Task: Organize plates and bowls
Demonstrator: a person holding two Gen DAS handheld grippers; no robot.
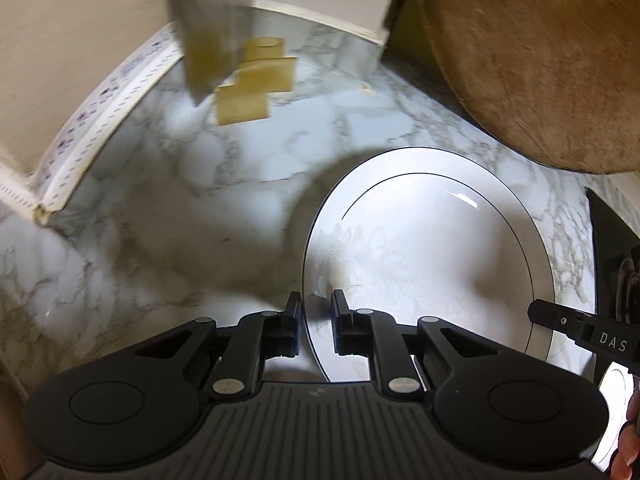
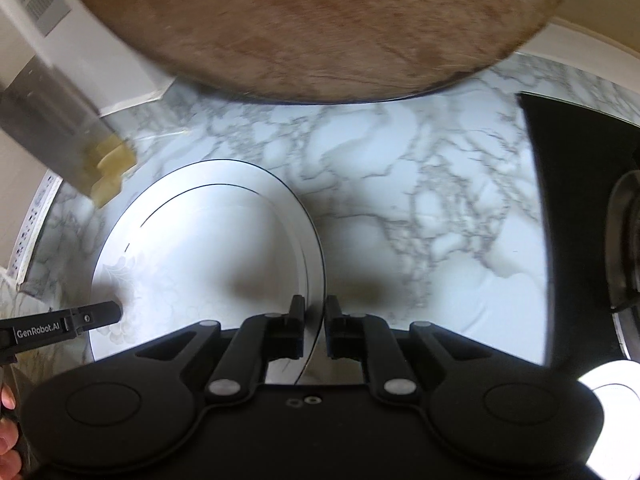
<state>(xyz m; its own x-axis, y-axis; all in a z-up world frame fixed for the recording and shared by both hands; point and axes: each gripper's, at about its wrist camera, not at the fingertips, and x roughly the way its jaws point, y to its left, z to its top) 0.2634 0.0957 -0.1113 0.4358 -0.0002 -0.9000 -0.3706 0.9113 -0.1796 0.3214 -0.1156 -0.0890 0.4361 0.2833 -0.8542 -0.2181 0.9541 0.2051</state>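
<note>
while the plate (image 1: 432, 264) hangs just above the marble desk (image 1: 160, 208), the left tool (image 1: 316, 312) pinches its left rim and the right tool (image 2: 314, 316) its right rim, both nearly closed.

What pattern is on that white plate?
The plate has thin dark rim lines and a faint flower print; clearest in the left wrist view.

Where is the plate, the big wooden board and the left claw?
plate (image 1: 460, 240), left wrist view, on its white middle.
wooden board (image 2: 320, 28), right wrist view, on its brown face.
left claw (image 1: 317, 312), left wrist view, between its fingertips.
</note>
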